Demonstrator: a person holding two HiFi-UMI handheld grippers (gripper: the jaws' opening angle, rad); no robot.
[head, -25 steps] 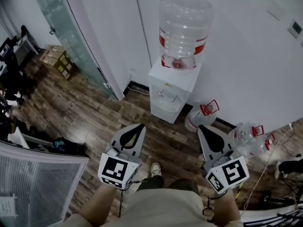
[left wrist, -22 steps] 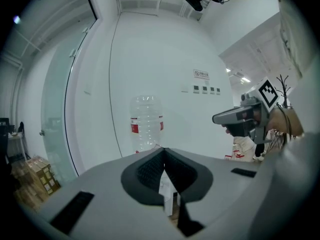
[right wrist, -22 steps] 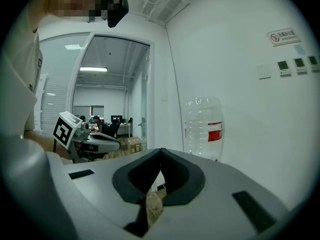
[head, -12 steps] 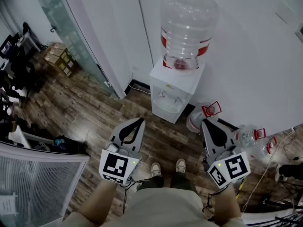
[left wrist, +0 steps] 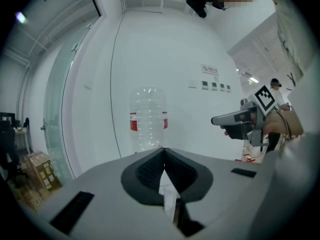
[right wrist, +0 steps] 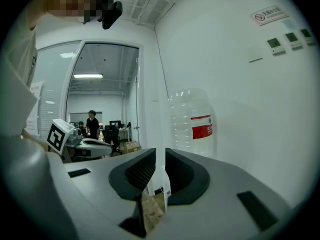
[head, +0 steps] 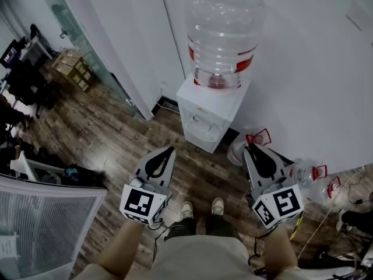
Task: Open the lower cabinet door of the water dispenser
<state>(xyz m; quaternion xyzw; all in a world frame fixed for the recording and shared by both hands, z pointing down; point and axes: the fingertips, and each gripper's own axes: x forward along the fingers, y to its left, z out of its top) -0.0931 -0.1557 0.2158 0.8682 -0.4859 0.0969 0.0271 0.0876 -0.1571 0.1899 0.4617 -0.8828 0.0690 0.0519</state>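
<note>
Head view, looking steeply down. A white wall (head: 309, 86) fills the upper right of the frame, and a dark wood-plank floor (head: 111, 144) runs from the left edge across the middle. A glass partition (head: 76, 39) slants through the upper left, with cardboard boxes (head: 71, 69) beyond it.

The white water dispenser (head: 205, 114) stands against the wall at upper centre, with a large clear bottle (head: 223, 37) with a red band upturned on top. Its front faces down the frame. The lower cabinet door is too foreshortened to make out separately.

Empty bottles (head: 304, 171) with red handles lie on the floor to the right of the dispenser's base.

The left gripper (head: 170, 150) sits at lower centre-left with its jaws pressed together. The right gripper (head: 249, 148) sits at lower centre-right. Its jaws have just been opening and show a narrow gap with nothing in it. Both point up the frame toward the dispenser, well apart from it.

The person's shoes (head: 201, 207) show between the grippers.
</note>
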